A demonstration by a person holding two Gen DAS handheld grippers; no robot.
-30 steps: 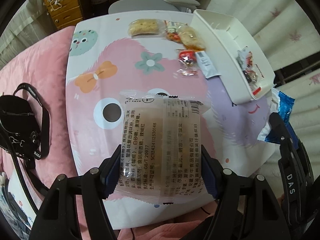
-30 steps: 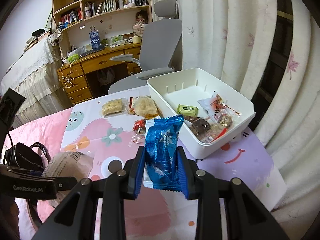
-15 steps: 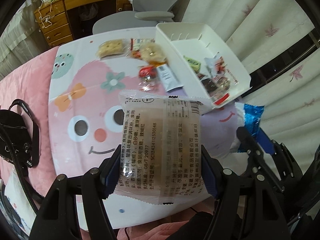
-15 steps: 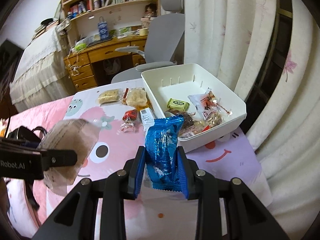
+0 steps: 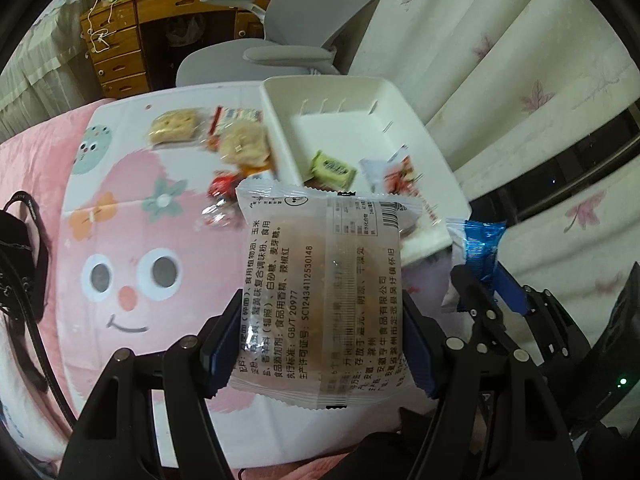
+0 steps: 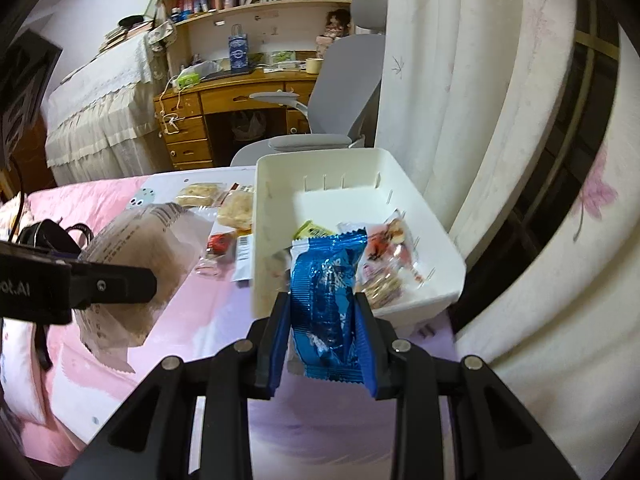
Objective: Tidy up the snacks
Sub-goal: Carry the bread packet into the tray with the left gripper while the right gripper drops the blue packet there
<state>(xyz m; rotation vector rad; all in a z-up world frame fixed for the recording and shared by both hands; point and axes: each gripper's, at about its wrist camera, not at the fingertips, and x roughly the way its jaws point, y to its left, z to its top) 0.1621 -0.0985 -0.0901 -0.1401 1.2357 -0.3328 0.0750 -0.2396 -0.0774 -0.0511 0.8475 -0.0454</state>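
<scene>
My left gripper (image 5: 320,344) is shut on a clear-wrapped cake packet (image 5: 320,296) printed with black text, held above the cartoon table mat. To its right my right gripper (image 6: 322,344) is shut on a blue foil snack (image 6: 324,304), raised just in front of the white bin (image 6: 404,184). The bin (image 5: 384,92) holds a green sweet (image 5: 332,168), a red-printed packet (image 6: 396,248) and other wrapped snacks. From the right wrist view the left gripper's finger (image 6: 108,284) and its packet (image 6: 136,264) hang at left. Loose snacks (image 5: 176,128) lie on the mat beside the bin.
A grey office chair (image 6: 340,96) and wooden desk (image 6: 224,104) stand behind the table. White curtains (image 6: 480,120) hang at right. A black camera with strap (image 5: 20,264) lies on the pink bedding at left.
Both grippers have carried their snacks toward the white bin, which now looks nearer and more central. Neither grip has changed.
</scene>
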